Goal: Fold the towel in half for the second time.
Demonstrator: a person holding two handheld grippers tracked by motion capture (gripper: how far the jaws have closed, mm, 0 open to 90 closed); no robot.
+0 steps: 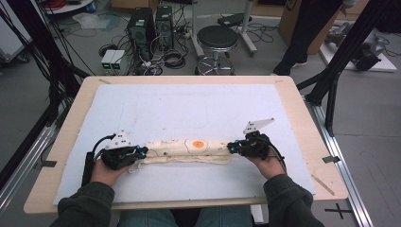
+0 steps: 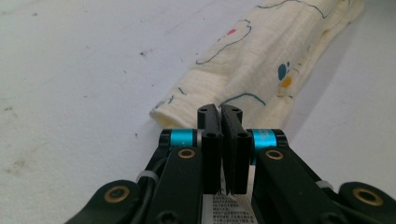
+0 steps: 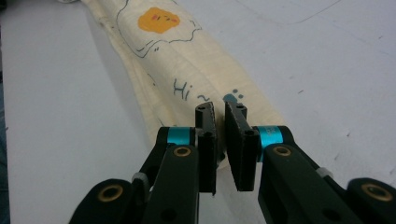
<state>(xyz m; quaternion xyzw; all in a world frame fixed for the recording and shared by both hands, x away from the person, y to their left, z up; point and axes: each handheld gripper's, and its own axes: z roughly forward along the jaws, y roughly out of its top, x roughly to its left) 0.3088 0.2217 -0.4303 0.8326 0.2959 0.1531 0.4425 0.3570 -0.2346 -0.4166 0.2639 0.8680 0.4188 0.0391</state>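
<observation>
**Folded cloth pinched at both ends**

Lay as a long, narrow, cream-coloured cloth (image 1: 187,151), folded lengthwise into a soft roll, across the near part of the white mat (image 1: 198,109). Was thin crinkled cotton, printed with dark-outlined cloud shapes and an orange blob near the middle. Was held at its left end by the left gripper (image 1: 141,152) and at its right end by the right gripper (image 1: 231,147), each with its jaws drawn nearly together on a fold of the fabric.

In the left gripper view, showed a rounded, tube-like end (image 2: 161,114), a red dot and small blue and yellow marks, with the black jaws nearly touching on the fabric's edge. In the right gripper view, showed the handwritten "Hi" (image 3: 181,88) and the orange face-like spot (image 3: 159,19).

Further out, seen from the high view: a pale wooden table (image 1: 302,123) under the mat, a black round stool (image 1: 217,38), computer towers (image 1: 142,26) and tangled cables on a grey floor.
</observation>
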